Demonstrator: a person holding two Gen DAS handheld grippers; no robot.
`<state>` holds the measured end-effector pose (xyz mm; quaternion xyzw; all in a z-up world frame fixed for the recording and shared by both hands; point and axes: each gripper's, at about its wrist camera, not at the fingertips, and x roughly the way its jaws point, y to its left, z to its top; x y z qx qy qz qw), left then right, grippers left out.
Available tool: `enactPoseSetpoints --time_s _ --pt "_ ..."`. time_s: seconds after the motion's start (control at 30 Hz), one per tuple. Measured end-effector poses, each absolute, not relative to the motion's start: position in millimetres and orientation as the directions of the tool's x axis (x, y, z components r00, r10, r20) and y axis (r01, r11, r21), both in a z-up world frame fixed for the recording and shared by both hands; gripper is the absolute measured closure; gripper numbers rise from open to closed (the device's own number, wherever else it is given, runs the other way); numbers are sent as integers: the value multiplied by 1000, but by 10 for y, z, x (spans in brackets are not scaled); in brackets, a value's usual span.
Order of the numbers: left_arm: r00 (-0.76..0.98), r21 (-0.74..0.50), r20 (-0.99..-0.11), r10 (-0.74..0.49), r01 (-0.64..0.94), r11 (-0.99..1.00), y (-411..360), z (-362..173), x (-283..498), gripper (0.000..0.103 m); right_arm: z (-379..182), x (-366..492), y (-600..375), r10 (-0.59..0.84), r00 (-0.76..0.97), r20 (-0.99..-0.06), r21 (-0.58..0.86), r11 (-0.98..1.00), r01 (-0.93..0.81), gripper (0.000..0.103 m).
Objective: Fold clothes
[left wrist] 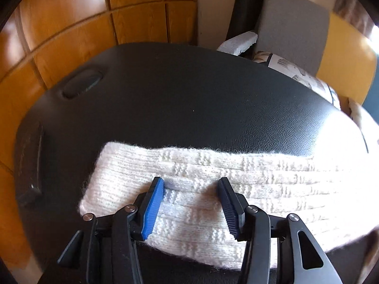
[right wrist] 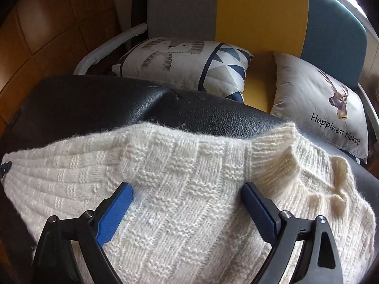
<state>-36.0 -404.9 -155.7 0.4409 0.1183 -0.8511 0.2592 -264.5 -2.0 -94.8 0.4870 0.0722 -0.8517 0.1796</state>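
A cream knitted sweater (left wrist: 213, 189) lies folded flat on a black leather surface (left wrist: 165, 99). In the left wrist view my left gripper (left wrist: 190, 184) hovers over the garment's left end, open, with nothing between its blue pads. The right wrist view shows the same sweater (right wrist: 177, 177) filling the foreground, its ribbed collar (right wrist: 272, 151) bunched up at the right. My right gripper (right wrist: 187, 189) stands open just above the knit, to the left of the collar, holding nothing.
Beyond the black surface (right wrist: 94, 99) stands a sofa with grey, yellow and teal back panels (right wrist: 260, 11). Two printed cushions (right wrist: 189, 61) (right wrist: 319, 101) rest on it. Wooden panelling (left wrist: 71, 23) lines the left side. A recessed handle (left wrist: 81, 82) sits in the black surface at far left.
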Motion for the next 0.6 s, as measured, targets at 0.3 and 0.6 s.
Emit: enactPoseSetpoints --time_s 0.3,0.6 --pt "-668 -402 -730 144 248 -882 -3388 -1165 -19 58 -346 -1789 390 -345 -445 -827 147 -895 421 10" --pt "-548 -535 -666 506 -122 -836 -1630 -1140 373 57 -739 -360 1322 -221 -400 -890 85 -940 329 10"
